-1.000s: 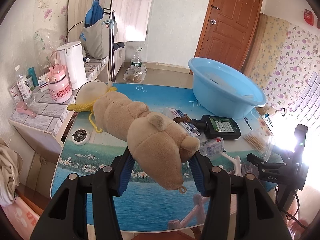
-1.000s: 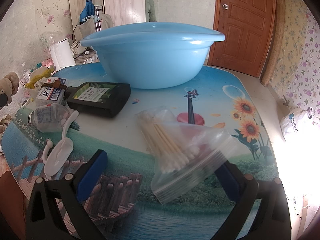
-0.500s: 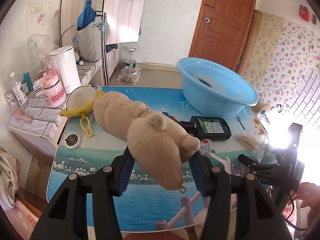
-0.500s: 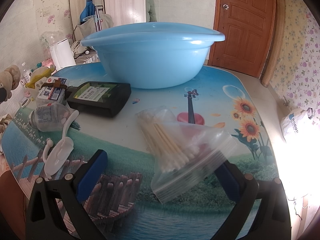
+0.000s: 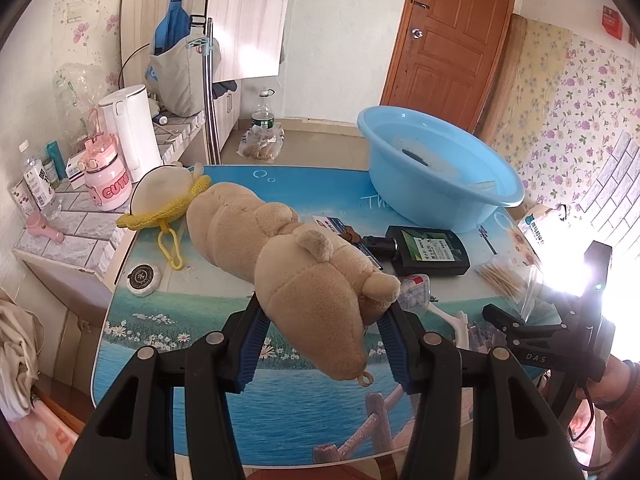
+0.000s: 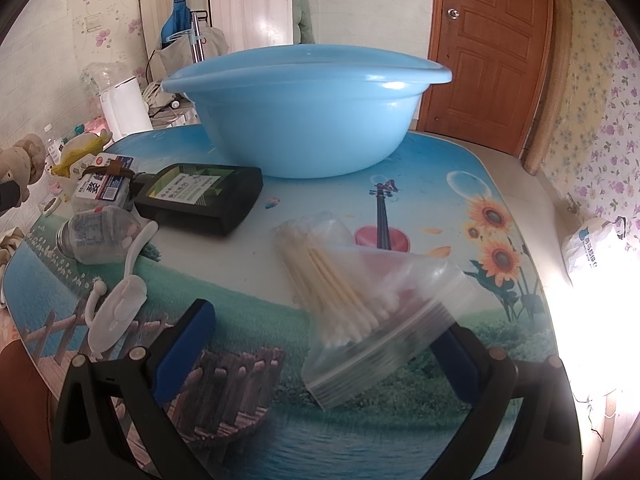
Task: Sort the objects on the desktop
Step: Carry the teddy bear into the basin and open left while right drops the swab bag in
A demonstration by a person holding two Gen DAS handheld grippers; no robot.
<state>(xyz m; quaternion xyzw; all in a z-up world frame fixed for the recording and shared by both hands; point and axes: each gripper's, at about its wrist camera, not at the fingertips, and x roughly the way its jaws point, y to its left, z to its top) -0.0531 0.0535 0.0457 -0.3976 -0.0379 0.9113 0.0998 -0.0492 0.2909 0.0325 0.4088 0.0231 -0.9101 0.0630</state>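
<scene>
Left gripper (image 5: 322, 334), clamped on plush toy (image 5: 304, 276), risen over last second: more of table (image 5: 168, 316) front edge and near corner now in left wrist view, blue basin (image 5: 436, 176) seen more from above, interior more exposed. Toy's far end (image 5: 224, 216) lifted along (contact with table cannot tell). In right wrist view, toy (image 6: 16, 160) at left edge sits slightly higher. Person's hand (image 5: 618, 380) appeared at lower right.
</scene>
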